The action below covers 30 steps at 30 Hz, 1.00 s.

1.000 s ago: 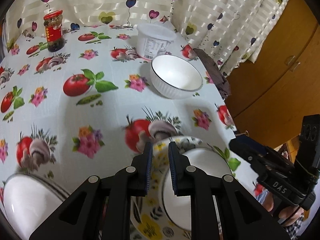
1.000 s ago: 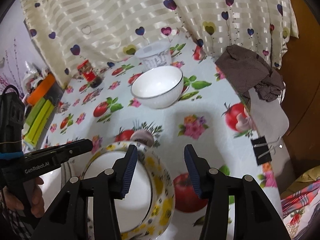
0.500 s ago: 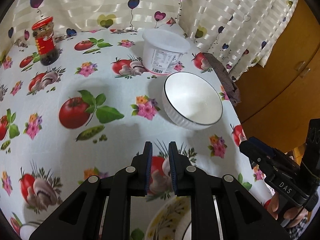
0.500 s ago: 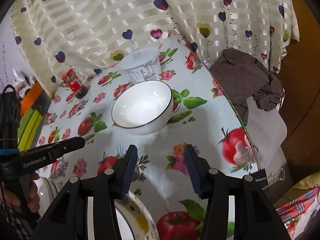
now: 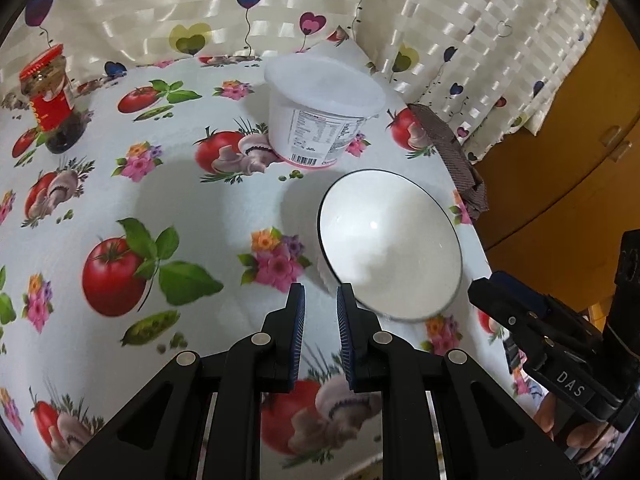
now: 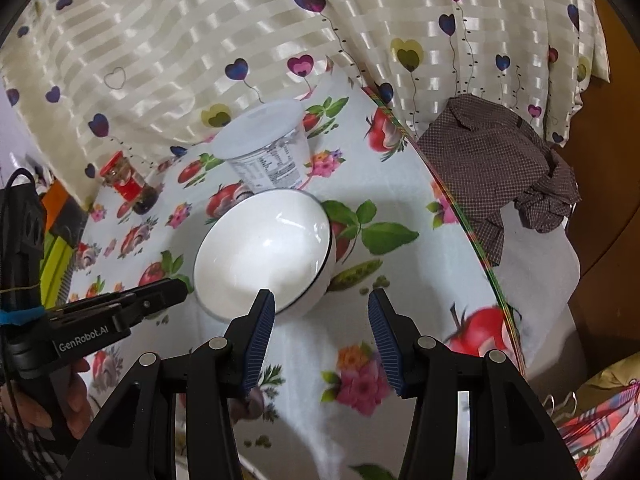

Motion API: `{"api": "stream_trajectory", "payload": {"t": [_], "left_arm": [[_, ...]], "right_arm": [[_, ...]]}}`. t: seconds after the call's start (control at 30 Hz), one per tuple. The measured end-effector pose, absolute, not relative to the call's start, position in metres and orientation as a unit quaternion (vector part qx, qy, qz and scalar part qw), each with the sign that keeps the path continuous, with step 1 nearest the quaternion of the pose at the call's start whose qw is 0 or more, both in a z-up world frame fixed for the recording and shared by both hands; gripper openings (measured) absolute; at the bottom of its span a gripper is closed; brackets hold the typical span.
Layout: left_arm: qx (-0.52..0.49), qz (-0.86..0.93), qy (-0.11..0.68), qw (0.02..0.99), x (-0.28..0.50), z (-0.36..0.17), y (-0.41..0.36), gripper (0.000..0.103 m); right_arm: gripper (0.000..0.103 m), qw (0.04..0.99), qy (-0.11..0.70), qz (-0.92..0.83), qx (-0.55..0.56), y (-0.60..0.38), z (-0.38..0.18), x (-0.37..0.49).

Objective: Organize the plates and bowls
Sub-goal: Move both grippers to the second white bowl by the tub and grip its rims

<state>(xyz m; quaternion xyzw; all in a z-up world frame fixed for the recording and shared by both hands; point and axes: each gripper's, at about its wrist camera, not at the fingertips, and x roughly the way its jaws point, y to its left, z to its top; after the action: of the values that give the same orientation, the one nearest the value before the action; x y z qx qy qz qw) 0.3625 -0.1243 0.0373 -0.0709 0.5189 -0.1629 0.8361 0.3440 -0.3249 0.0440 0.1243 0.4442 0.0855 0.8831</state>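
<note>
Glossy tablecloth (image 5: 180,216) printed with tomatoes and flowers drops off at three o'clock beside a wooden cupboard (image 5: 560,152). White bowl (image 5: 390,242), smooth and dark-rimmed, sits at one o'clock from the left gripper (image 5: 321,312), pinched shut, empty. Right gripper (image 6: 321,312) gapes half-wide, holding nothing. Plastic tub (image 5: 320,120) and jar (image 5: 50,100) stand behind.

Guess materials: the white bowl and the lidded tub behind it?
Bowl: likely glazed ceramic, given its glossy white surface with sharp highlights and thin dark rim line. Tub: probably plastic, with matte translucent white walls, a snap-on lid and a printed label.
</note>
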Motion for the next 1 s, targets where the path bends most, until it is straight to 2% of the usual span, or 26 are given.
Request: {"api": "stream_trajectory", "payload": {"t": [0.53, 0.73, 1.0], "left_arm": [[-0.078, -0.157, 0.509, 0.843, 0.392, 0.033, -0.122, 0.018], [-0.117, -0.203, 0.506, 0.830, 0.396, 0.036, -0.121, 0.018], [-0.100, -0.201, 0.524, 0.822, 0.402, 0.023, -0.132, 0.018]], "right_arm": [[0.049, 0.874, 0.464, 0.077, 0.121, -0.329, 0.022, 0.390], [0.049, 0.871, 0.470, 0.075, 0.119, -0.328, 0.014, 0.397], [0.049, 0.870, 0.474, 0.072, 0.116, -0.327, 0.009, 0.403]]}}
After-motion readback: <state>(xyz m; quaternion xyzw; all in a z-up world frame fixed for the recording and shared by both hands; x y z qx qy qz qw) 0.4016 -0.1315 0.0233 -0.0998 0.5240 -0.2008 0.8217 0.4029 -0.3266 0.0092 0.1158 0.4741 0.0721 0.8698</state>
